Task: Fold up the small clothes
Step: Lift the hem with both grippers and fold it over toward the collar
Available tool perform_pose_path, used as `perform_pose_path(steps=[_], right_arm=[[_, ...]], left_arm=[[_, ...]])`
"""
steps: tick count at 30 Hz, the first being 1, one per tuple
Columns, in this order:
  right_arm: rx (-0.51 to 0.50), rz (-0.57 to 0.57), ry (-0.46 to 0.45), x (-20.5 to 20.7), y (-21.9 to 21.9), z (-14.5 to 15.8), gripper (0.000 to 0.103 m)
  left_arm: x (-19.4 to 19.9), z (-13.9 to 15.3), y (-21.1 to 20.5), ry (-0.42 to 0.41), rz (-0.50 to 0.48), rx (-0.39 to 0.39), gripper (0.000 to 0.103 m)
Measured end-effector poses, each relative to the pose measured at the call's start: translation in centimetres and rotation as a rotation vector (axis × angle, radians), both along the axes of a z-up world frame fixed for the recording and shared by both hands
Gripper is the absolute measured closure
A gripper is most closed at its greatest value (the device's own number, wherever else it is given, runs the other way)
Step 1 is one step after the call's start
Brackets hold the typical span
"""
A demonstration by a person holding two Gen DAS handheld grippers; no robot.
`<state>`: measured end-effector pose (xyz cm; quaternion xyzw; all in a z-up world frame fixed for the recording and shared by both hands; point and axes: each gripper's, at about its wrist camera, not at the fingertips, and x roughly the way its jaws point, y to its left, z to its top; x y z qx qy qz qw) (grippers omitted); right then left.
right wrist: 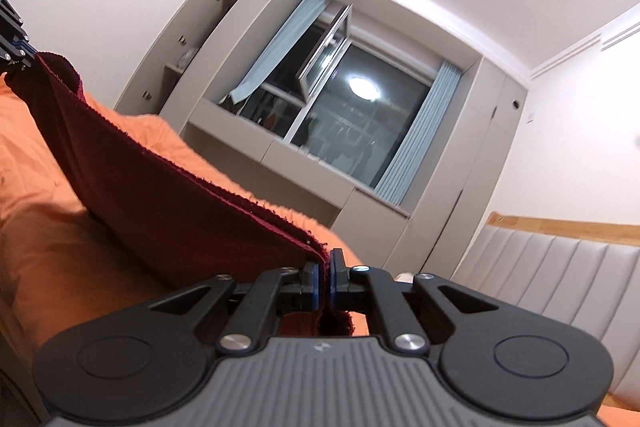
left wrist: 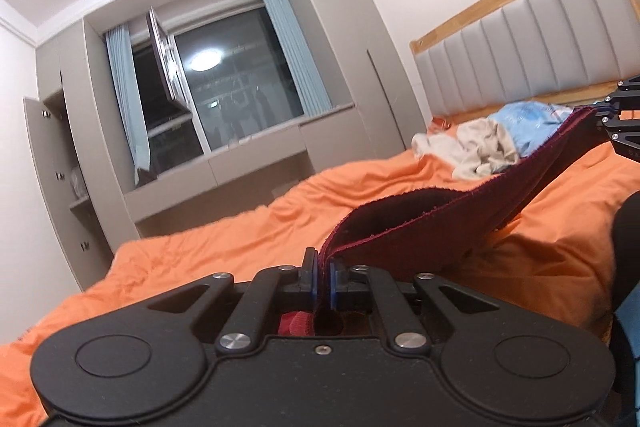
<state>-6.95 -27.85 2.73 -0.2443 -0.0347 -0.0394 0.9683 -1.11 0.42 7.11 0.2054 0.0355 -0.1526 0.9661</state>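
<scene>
A dark red cloth [left wrist: 460, 211] hangs stretched in the air above the orange bed [left wrist: 224, 235]. My left gripper [left wrist: 324, 277] is shut on one end of it. My right gripper [right wrist: 325, 277] is shut on the other end; it also shows at the far right of the left wrist view [left wrist: 600, 117]. In the right wrist view the dark red cloth [right wrist: 160, 187] runs up to my left gripper [right wrist: 24, 57] at the upper left. The cloth sags in a doubled band between the two grippers.
A heap of beige clothing [left wrist: 468, 143] and a light blue garment [left wrist: 528, 125] lies near the padded grey headboard [left wrist: 520, 43]. Grey cabinets [left wrist: 72, 163] and a window [left wrist: 224, 83] stand beyond the bed. A dark shape [left wrist: 628, 227] sits at the right edge.
</scene>
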Motion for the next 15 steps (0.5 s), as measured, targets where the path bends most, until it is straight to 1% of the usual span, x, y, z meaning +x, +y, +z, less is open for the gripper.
perform_pose_path(steps=[2, 5, 12, 15], right_arm=[[0.004, 0.000, -0.011, -0.8, 0.1, 0.5, 0.098], [0.014, 0.005, -0.007, -0.8, 0.1, 0.9, 0.098], [0.029, -0.008, 0.007, -0.4, -0.5, 0.5, 0.098], [0.039, -0.014, 0.028, 0.6, -0.5, 0.7, 0.097]], left_arm=[[-1.5, 0.7, 0.0, -0.011, -0.010, -0.005, 0.098], [-2.4, 1.4, -0.3, -0.002, -0.020, -0.009, 0.098], [-0.9, 1.6, -0.2, 0.025, -0.028, -0.041, 0.098], [-0.2, 1.4, -0.4, 0.033, -0.035, -0.033, 0.098]])
